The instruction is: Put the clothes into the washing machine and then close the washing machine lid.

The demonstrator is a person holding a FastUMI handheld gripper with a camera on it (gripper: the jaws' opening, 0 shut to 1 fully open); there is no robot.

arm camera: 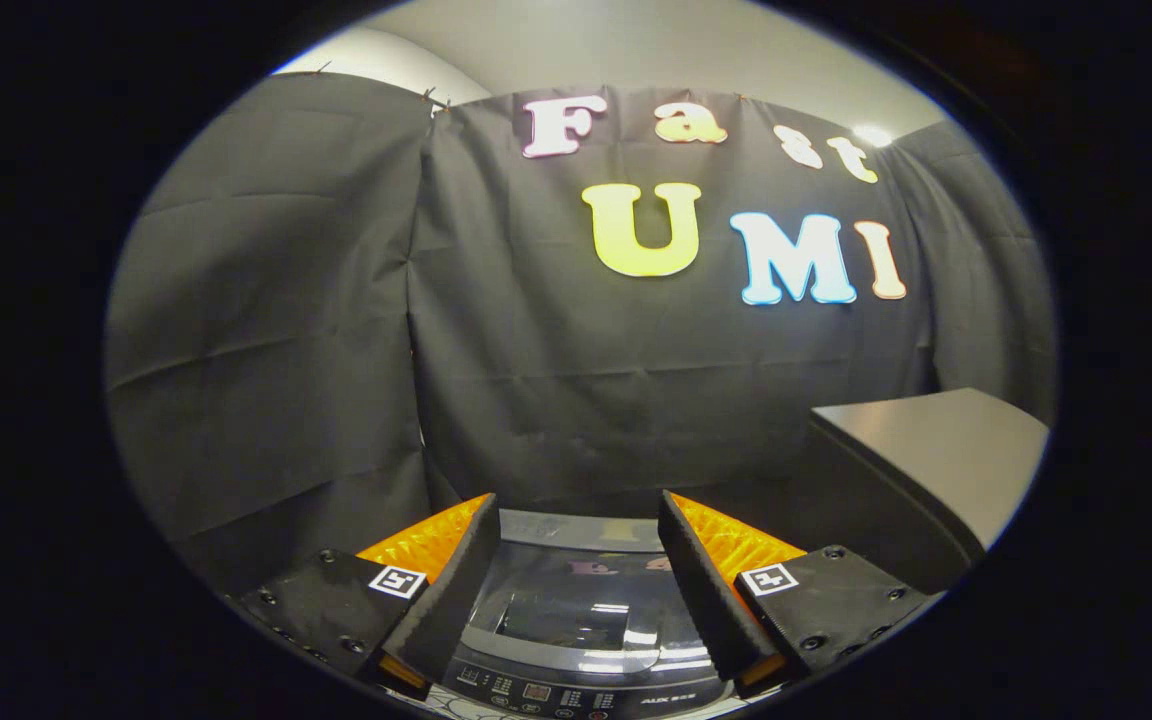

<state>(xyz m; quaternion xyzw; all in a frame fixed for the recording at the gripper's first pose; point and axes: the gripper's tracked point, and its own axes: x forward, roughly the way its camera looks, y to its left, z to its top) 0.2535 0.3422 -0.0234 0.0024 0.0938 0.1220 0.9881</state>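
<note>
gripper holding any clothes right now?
No. The gripper is open, its fingers apart with nothing between them, above the washing machine lid.

One gripper (576,520) with two fingers (451,590), set apart with nothing pressed between them; one washing machine (576,690) below them, with one glass lid (571,600) lying closed and one button panel (546,692) near; one dark table (936,450) far right

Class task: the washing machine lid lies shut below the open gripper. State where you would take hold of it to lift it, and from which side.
Probably the lid's front edge, by the curved recess just behind the control panel, coming from the panel side. The lid looks flat, offering no other hold. The gripper is open, its fingers holding nothing.
</note>
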